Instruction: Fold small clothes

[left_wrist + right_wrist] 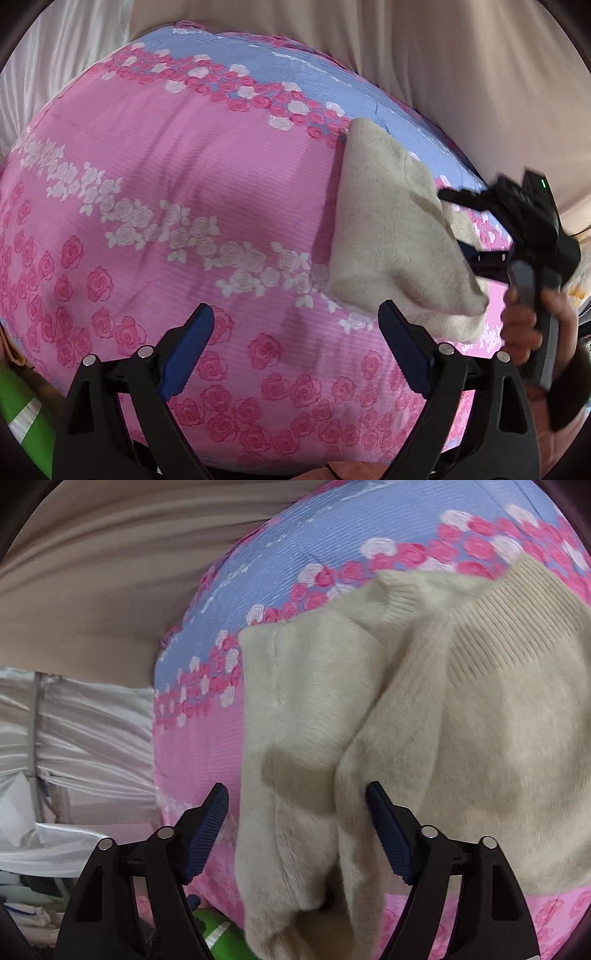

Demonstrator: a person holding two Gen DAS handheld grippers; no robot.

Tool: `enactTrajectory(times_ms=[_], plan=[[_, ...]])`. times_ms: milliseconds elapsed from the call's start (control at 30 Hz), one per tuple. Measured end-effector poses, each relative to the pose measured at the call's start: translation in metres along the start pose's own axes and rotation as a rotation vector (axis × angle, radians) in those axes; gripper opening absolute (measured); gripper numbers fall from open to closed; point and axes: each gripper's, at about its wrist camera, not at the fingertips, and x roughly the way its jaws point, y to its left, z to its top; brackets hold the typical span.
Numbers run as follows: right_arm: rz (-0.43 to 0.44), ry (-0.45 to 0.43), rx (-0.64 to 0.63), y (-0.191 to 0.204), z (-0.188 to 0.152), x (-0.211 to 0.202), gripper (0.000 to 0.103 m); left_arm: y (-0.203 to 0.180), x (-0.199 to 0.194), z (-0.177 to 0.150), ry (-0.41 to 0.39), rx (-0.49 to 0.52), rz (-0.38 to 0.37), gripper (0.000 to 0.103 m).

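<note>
Left claw spread wide and empty over the pink rose-print bedsheet, right claw gaping around a hanging fold of the cream knit sweater, pads not pinching, sweater draped on the bed

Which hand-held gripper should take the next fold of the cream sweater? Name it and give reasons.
Right. The right hand-held gripper is open with the cream sweater directly between and ahead of its fingers. The left hand-held gripper hovers open over bare floral bedspread, well aside.
</note>
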Motion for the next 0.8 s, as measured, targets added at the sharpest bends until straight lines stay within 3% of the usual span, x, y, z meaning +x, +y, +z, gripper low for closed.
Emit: enactTrajectory(times_ms=[67, 100, 133, 233, 300, 400, 433, 533, 667, 733, 800], plan=[[-0.042, 0.017, -0.051, 0.014, 0.006, 0.016, 0.075, 0.003, 0.001, 0.0, 0.0, -0.002, -0.001, 0.088], [-0.065, 0.016, -0.081, 0.021, 0.006, 0.021, 0.064, 0.004, 0.001, 0.0, 0.001, -0.005, -0.001, 0.088], [-0.095, 0.025, -0.129, 0.031, 0.004, 0.028, 0.019, 0.005, 0.001, 0.0, 0.003, -0.009, 0.001, 0.088], [-0.069, -0.018, -0.239, 0.066, 0.0, 0.011, 0.016, 0.009, 0.001, 0.0, 0.002, -0.019, 0.001, 0.088], [-0.008, -0.087, -0.283, 0.08, -0.001, -0.026, 0.015, 0.009, 0.001, 0.002, -0.001, -0.022, 0.003, 0.088], [0.011, -0.205, -0.296, 0.067, -0.006, -0.091, 0.015, 0.002, 0.004, 0.006, -0.004, -0.008, -0.004, 0.088], [0.002, -0.236, -0.291, 0.053, -0.008, -0.109, 0.015, -0.002, 0.005, 0.006, -0.002, 0.0, -0.009, 0.088], [-0.143, -0.294, -0.214, -0.018, -0.009, -0.135, 0.016, -0.02, 0.013, 0.004, 0.014, 0.038, -0.026, 0.088], [-0.235, -0.229, 0.065, -0.155, -0.014, -0.1, 0.016, -0.053, 0.029, -0.003, 0.072, 0.108, -0.092, 0.088], [-0.129, -0.241, 0.142, -0.186, -0.024, -0.091, 0.017, -0.075, 0.037, -0.006, 0.112, 0.158, -0.143, 0.089], [-0.051, -0.267, 0.167, -0.188, -0.03, -0.091, 0.017, -0.098, 0.047, -0.01, 0.149, 0.23, -0.168, 0.09]])
